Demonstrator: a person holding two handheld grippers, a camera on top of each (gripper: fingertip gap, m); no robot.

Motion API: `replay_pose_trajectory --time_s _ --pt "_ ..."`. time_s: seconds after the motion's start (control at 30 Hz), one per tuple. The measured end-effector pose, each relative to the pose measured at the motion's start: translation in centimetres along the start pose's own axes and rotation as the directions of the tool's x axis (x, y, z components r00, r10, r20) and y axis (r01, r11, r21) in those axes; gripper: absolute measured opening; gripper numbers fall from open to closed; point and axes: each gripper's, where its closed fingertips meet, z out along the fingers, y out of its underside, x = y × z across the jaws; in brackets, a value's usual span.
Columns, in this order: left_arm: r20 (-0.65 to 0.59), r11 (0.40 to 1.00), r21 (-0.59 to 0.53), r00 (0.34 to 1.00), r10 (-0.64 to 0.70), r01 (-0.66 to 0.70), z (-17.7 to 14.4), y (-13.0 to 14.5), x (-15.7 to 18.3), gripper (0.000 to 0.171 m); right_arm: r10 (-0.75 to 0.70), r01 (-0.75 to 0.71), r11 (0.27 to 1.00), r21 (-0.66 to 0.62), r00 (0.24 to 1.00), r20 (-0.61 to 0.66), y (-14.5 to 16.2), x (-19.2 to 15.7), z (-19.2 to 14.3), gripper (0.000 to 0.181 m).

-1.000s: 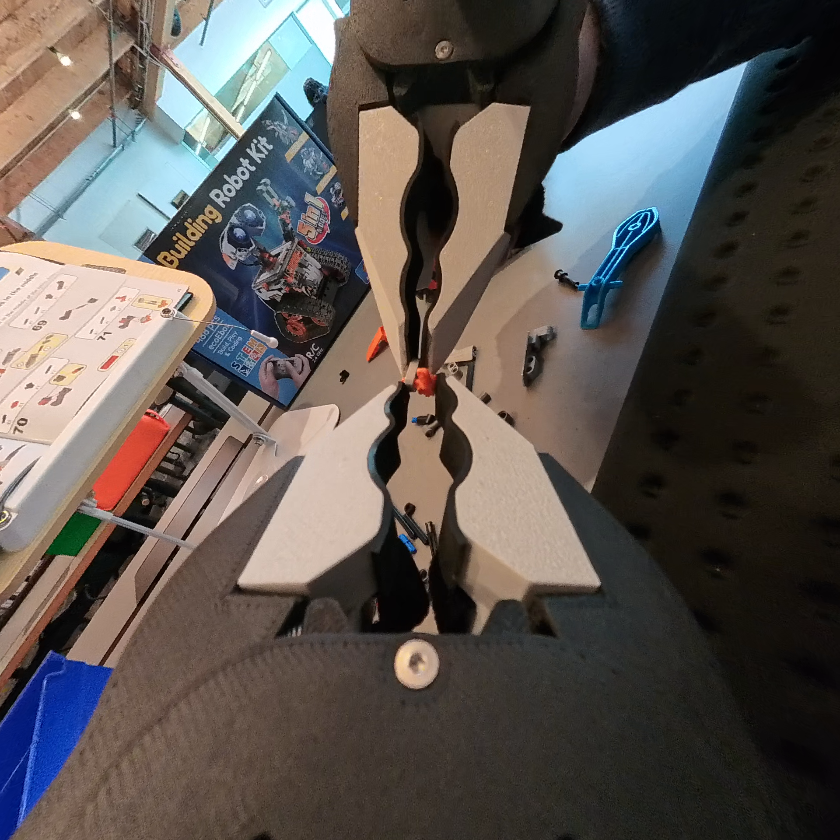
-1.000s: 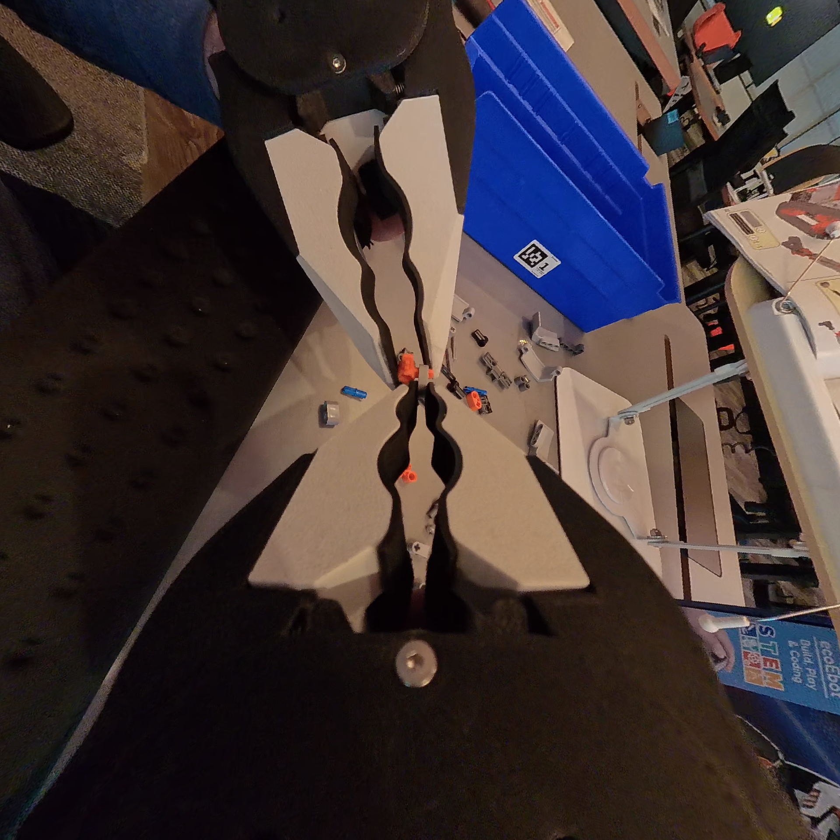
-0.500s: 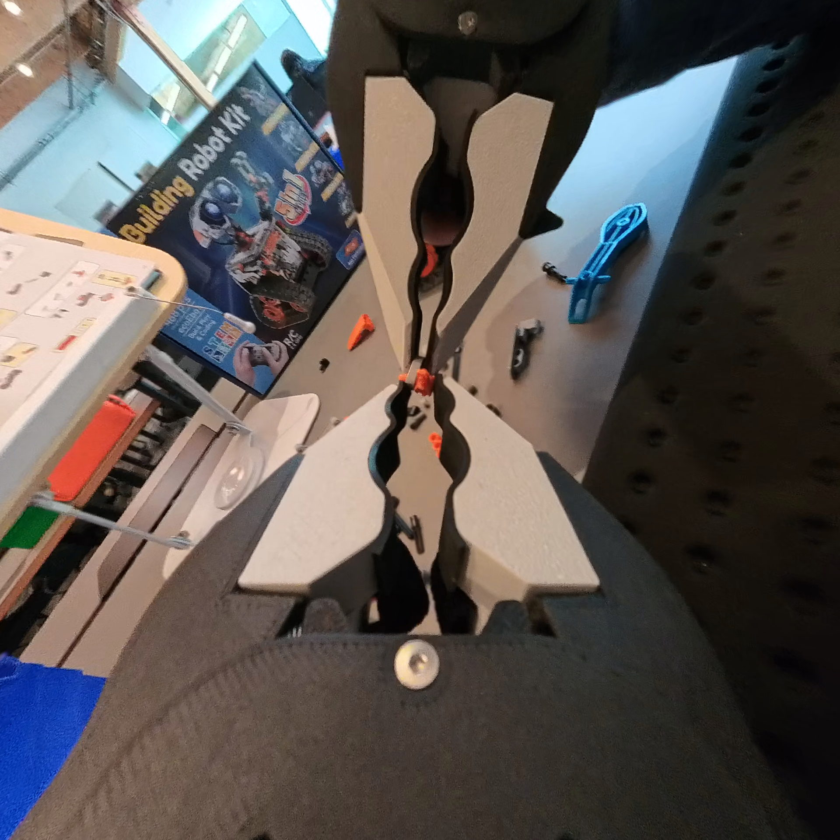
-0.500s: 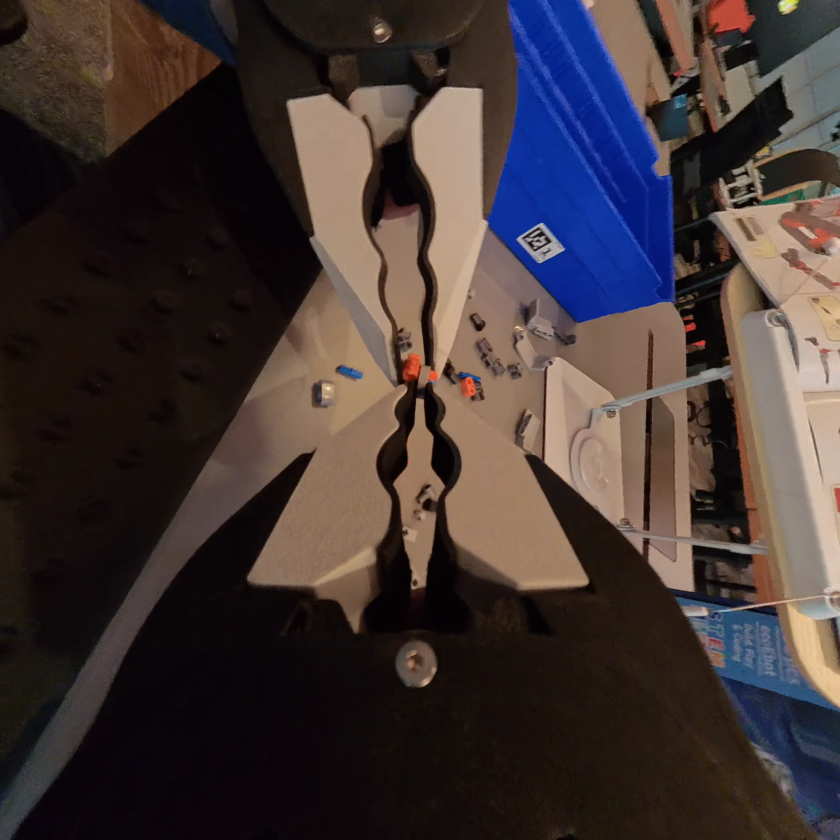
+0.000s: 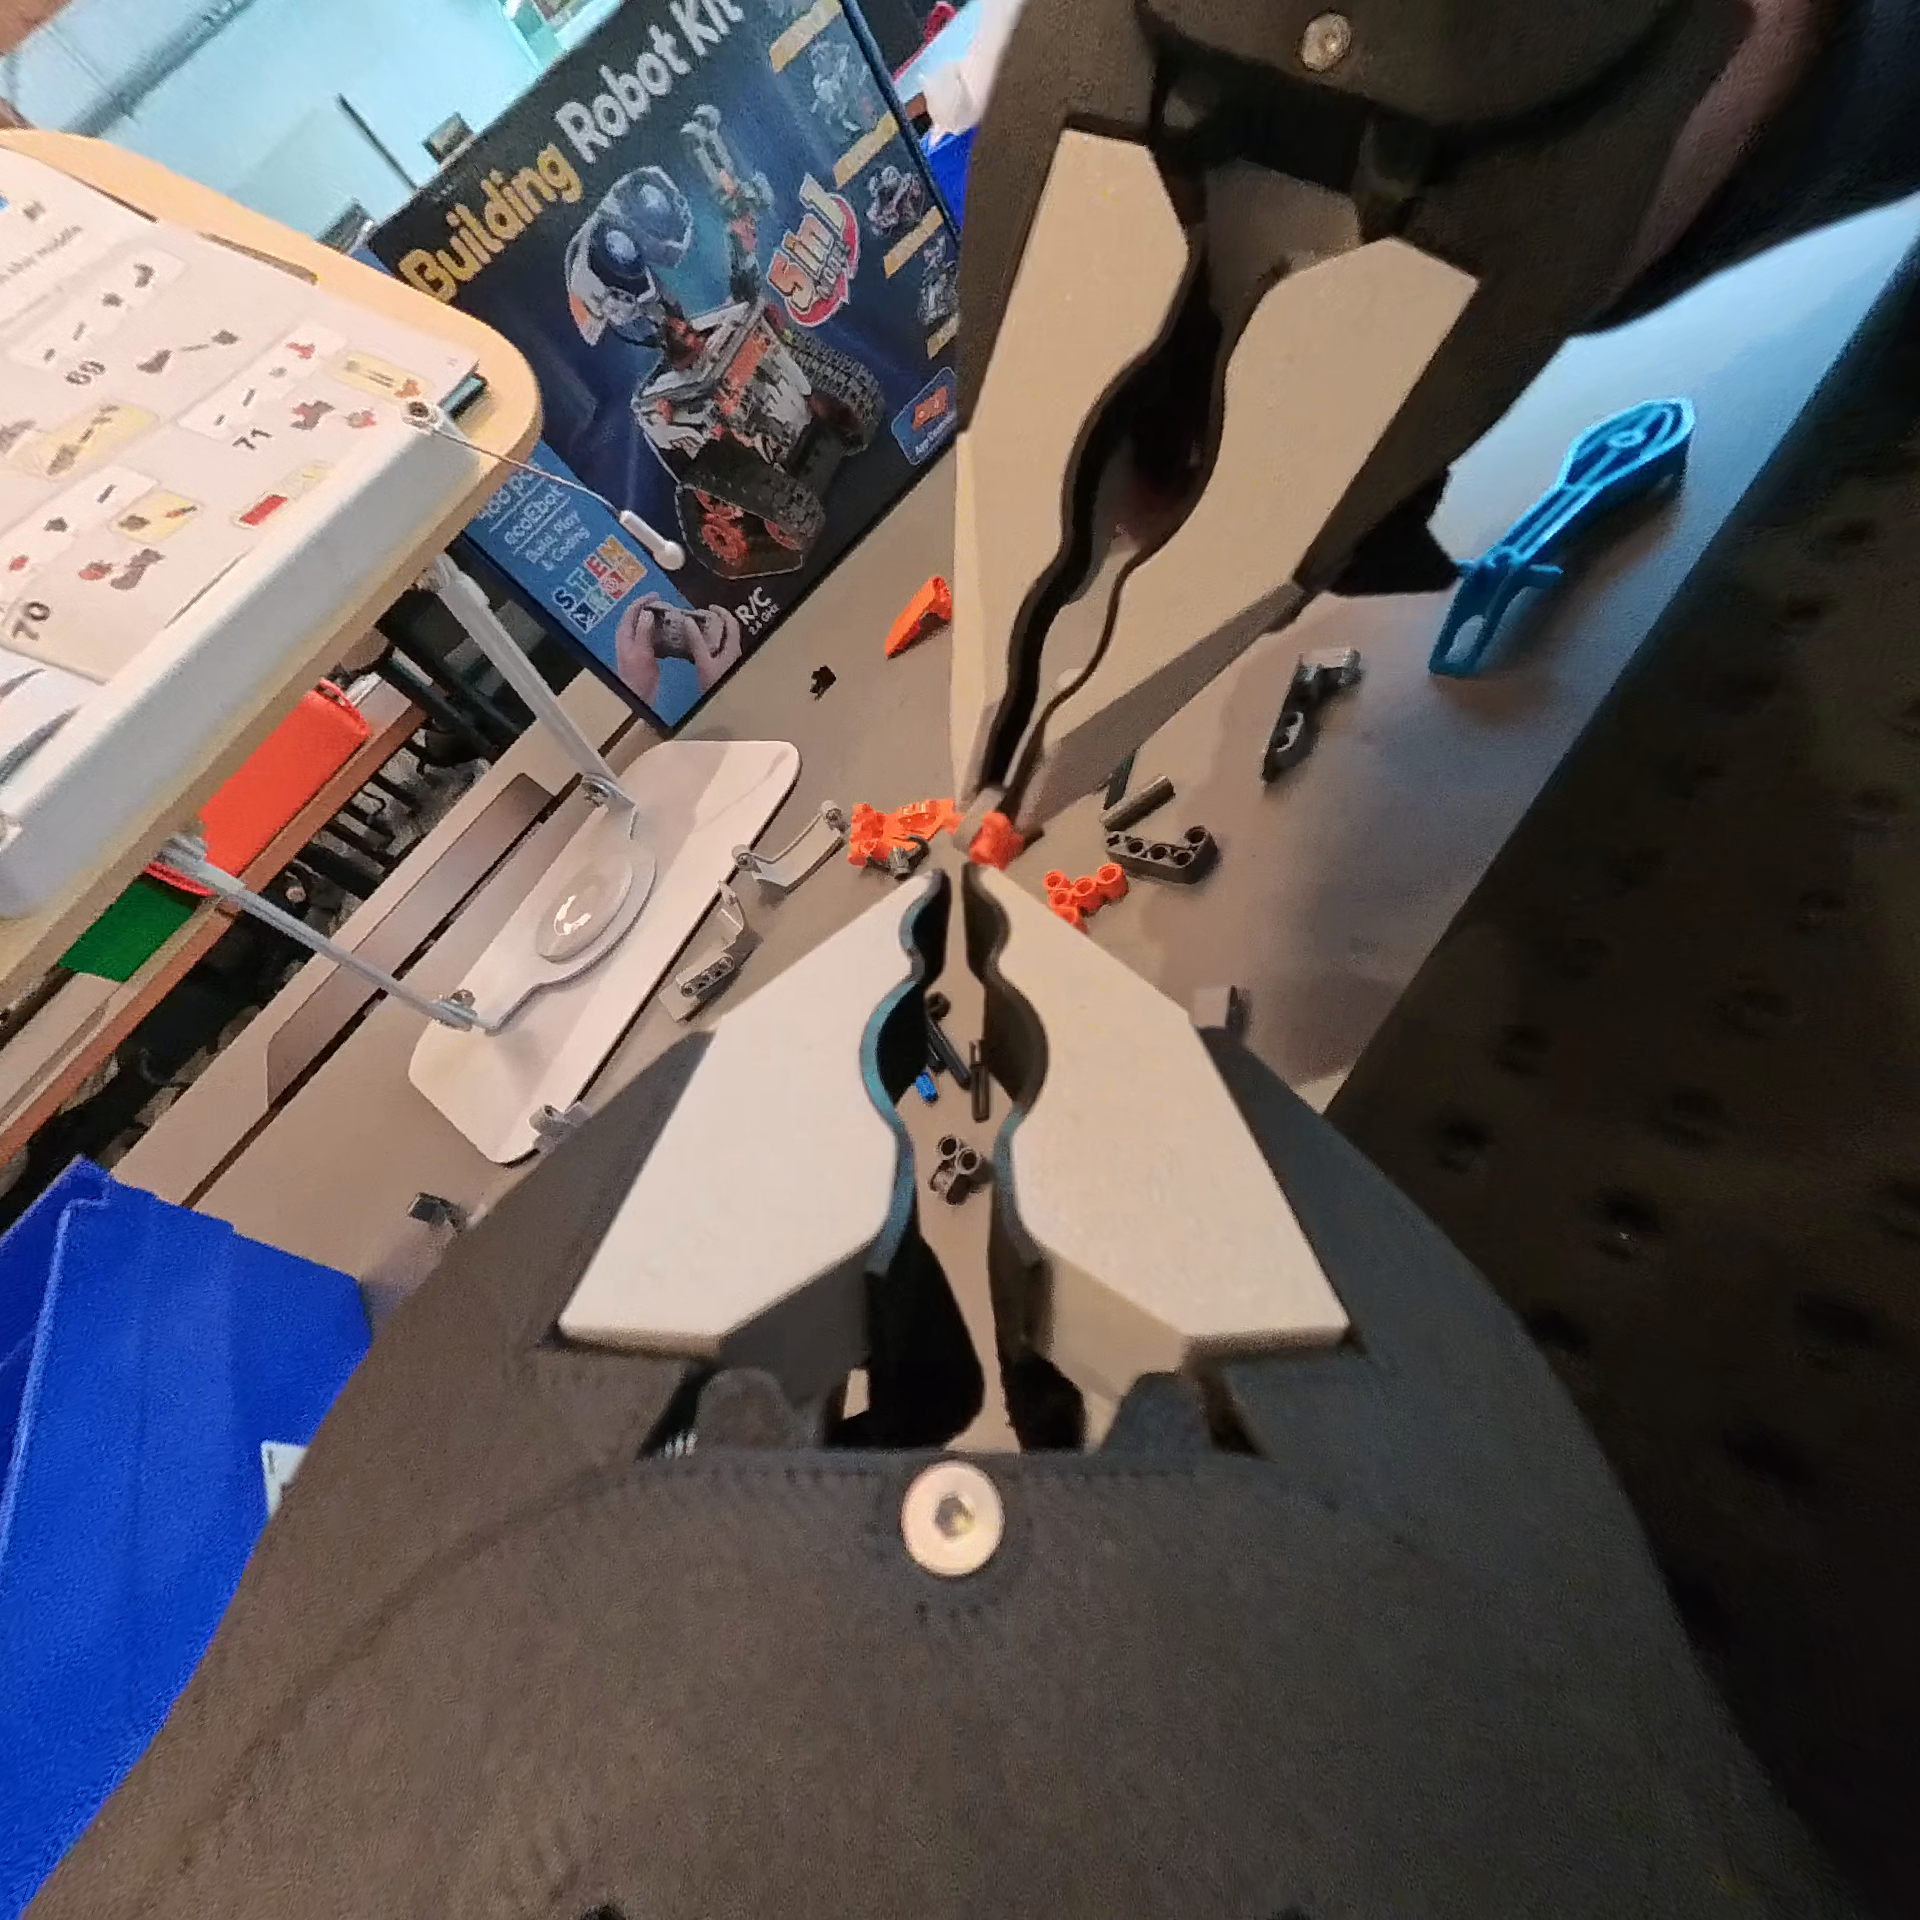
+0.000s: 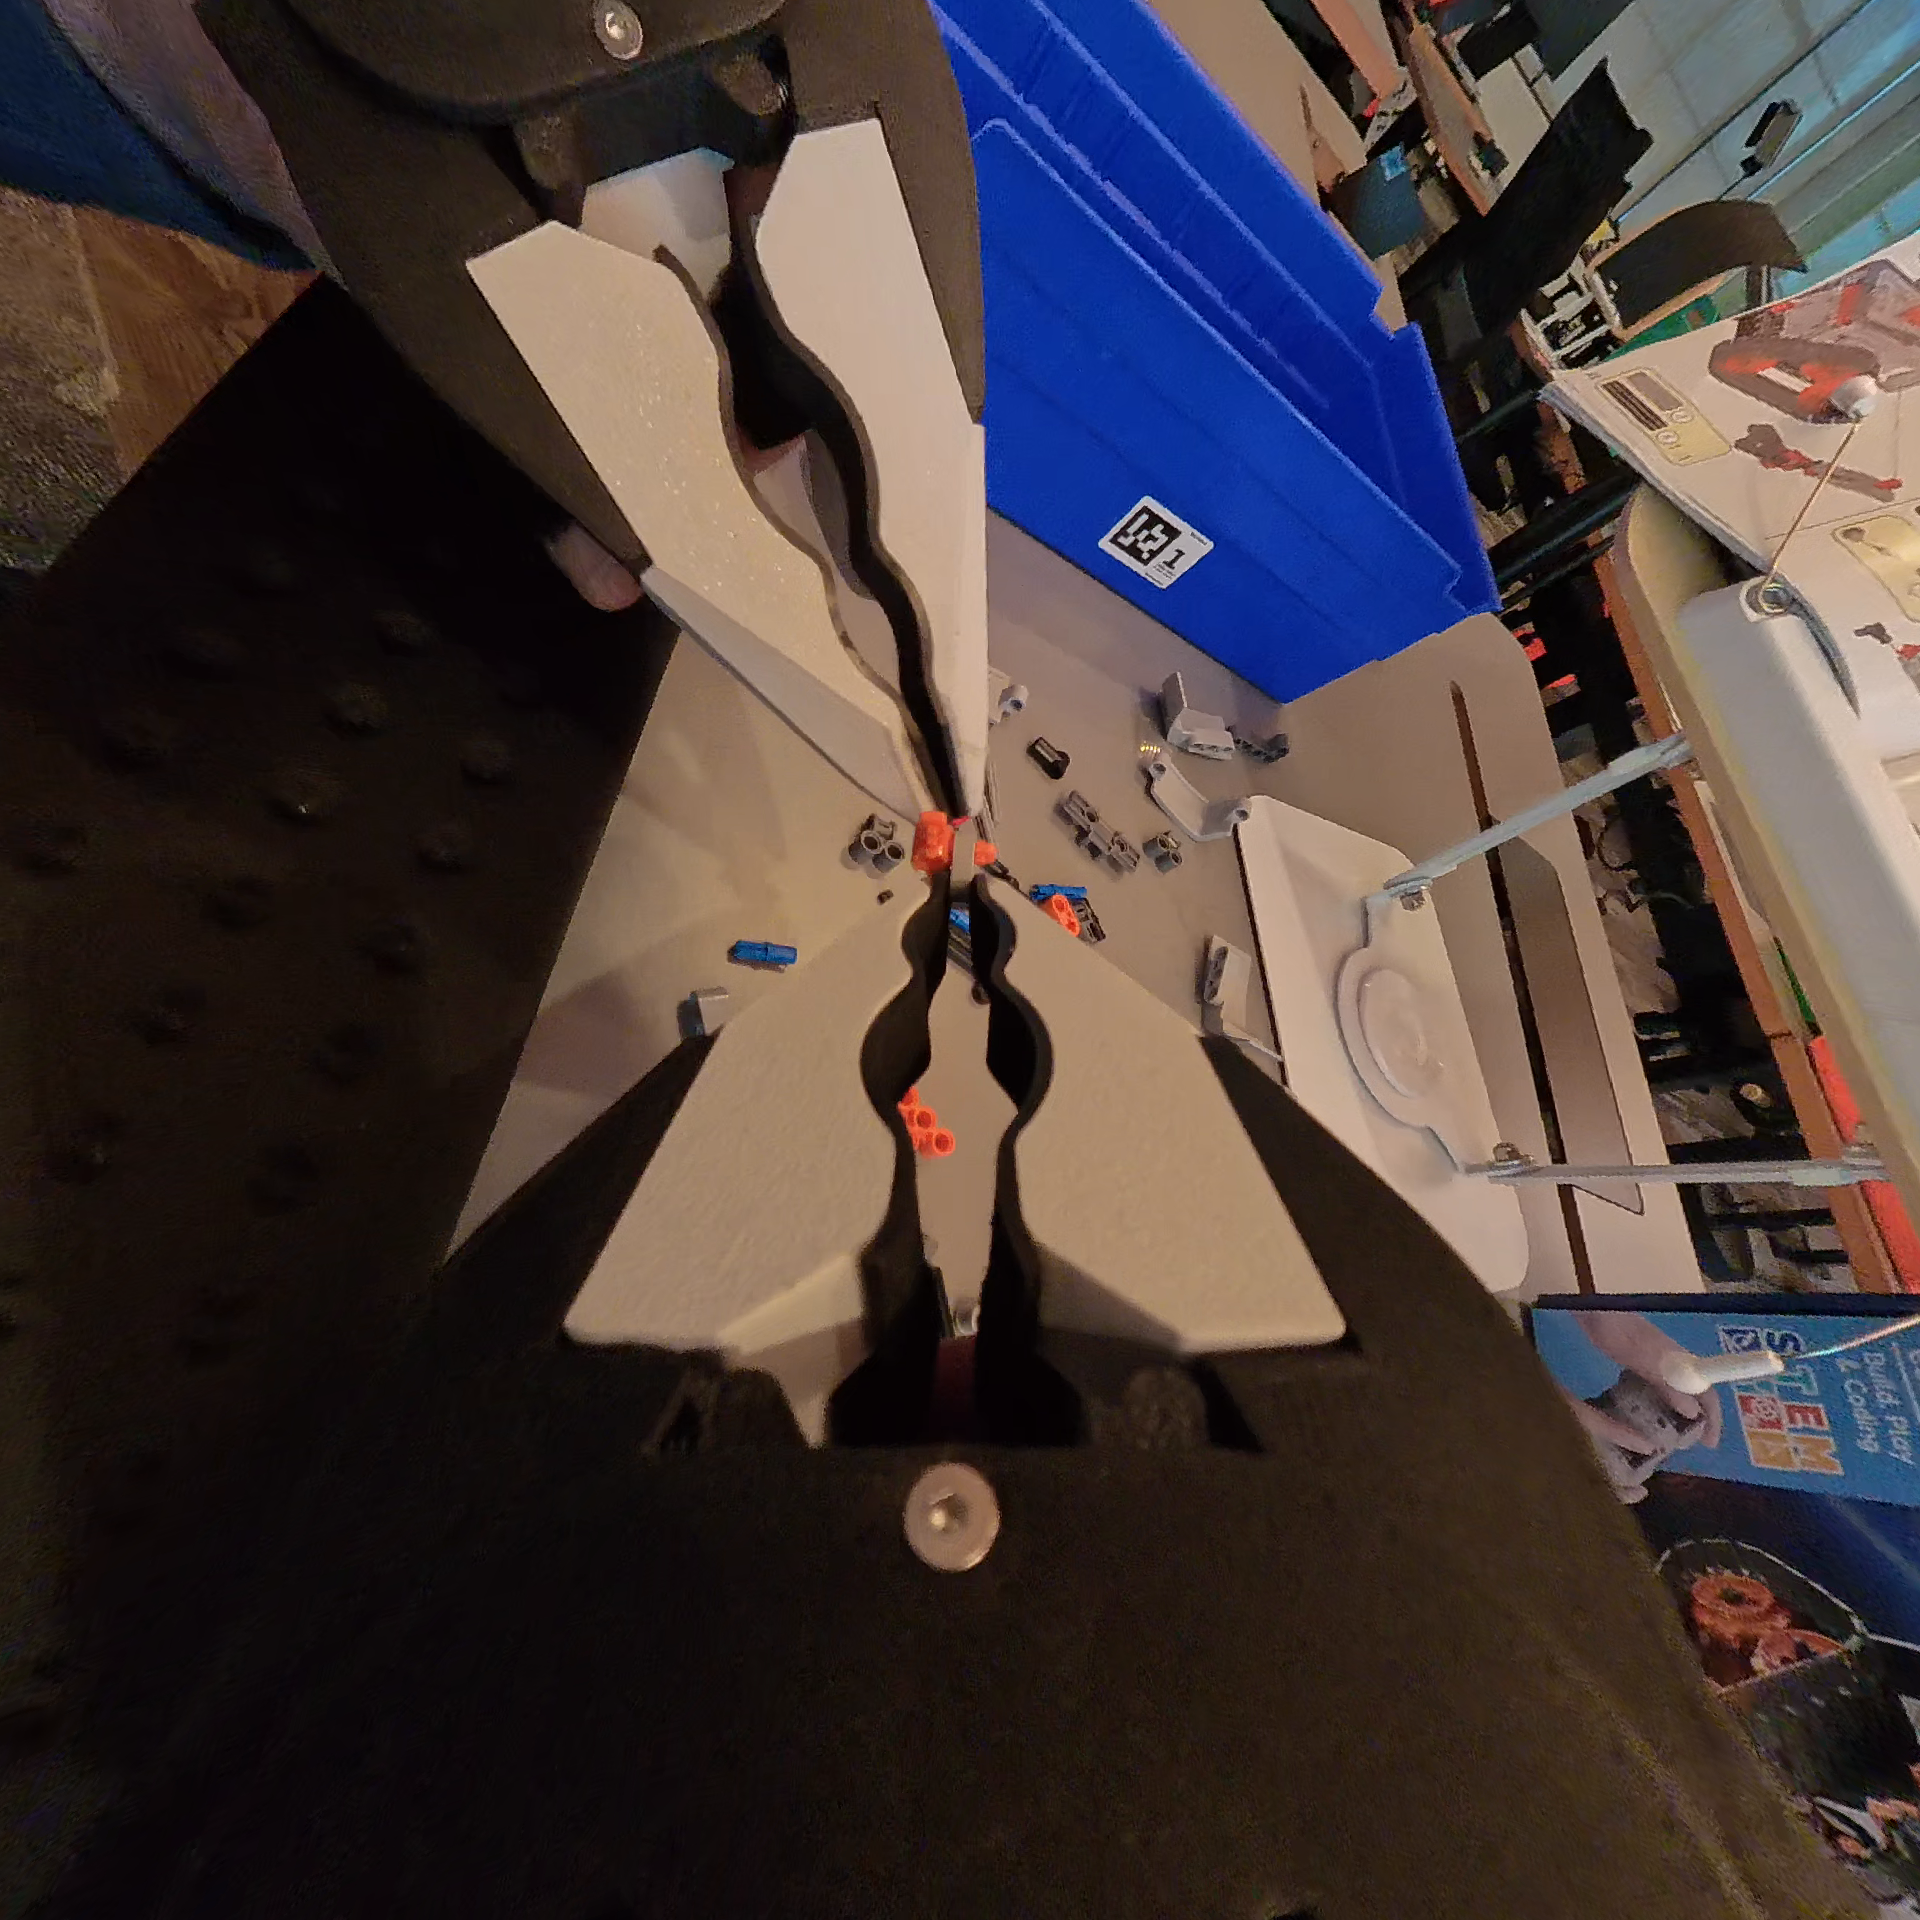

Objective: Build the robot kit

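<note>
Both claws meet tip to tip above the grey tabletop (image 5: 1299, 935). Left claw (image 5: 951, 878) clenched at the tips, right claw (image 6: 961, 883) clenched likewise; a small orange piece (image 5: 994, 837) with a grey bit sits between all four tips. Loose orange parts (image 5: 1086, 891), grey pieces and blue bins (image 6: 1195, 416) lie near.

Table (image 5: 1351, 831) grey. Fingers (image 5: 748, 1143) pale grey, speckled, w/ black wavy inner edges; gripper bodies black, ribbed. Piece (image 5: 995, 837) pinched at the tips: orange, joined to a grey bit. Orange bricks (image 5: 1086, 891) just beside it on table; dark grey bent beam (image 5: 1158, 850) next to those. Blue lever (image 5: 1558, 540) far side of table. Bin (image 6: 1195, 395) at table edge: bright blue w/ a black-white square tag. Box (image 5: 675, 343) behind table: dark blue, yellow & white lettering. Mat (image 5: 1662, 1143) beside table: black, dotted.
</note>
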Motion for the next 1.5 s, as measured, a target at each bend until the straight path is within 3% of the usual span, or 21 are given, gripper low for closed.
replay_pose_trajectory --time_s 0.17,0.33,0.53,0.67,0.97,1.33,1.5 --pt "0.02 0.999 0.021 0.999 -0.043 0.043 -0.4 0.0 -0.5 0.0 0.028 -0.027 0.999 0.021 0.998 -0.052 -0.5 0.4 0.1 0.001" --pt "-0.002 0.995 0.062 0.997 -0.074 0.074 -0.9 -0.6 -0.2 0.013 0.074 -0.072 0.997 0.039 0.995 -0.064 -1.1 0.4 0.4 0.0" --pt "0.078 0.998 0.056 0.996 -0.038 0.034 -0.9 -0.6 -0.5 0.007 0.142 -0.138 0.989 0.047 0.985 -0.098 -1.3 0.5 0.6 0.0" --pt "0.134 0.998 0.057 0.99 -0.043 0.035 -1.1 -0.6 -1.2 0.012 0.157 -0.15 0.987 0.055 0.977 -0.148 -1.7 0.8 0.6 0.001" --pt "0.14 0.991 0.129 0.989 -0.055 0.037 -2.2 -1.6 -0.8 0.006 0.138 -0.123 0.989 0.076 0.962 -0.236 -3.1 0.5 -0.2 0.0" --pt "0.063 0.988 0.145 0.997 0.039 -0.047 -4.2 -1.6 2.2 0.004 0.142 -0.129 0.987 0.1 0.981 -0.135 -3.8 -2.9 -1.1 0.002" --pt "-0.019 0.987 0.147 0.997 0.072 -0.069 -4.3 -1.6 3.6 0.004 0.152 -0.144 0.985 0.09 0.984 -0.091 -3.4 -3.5 -1.8 0.013"
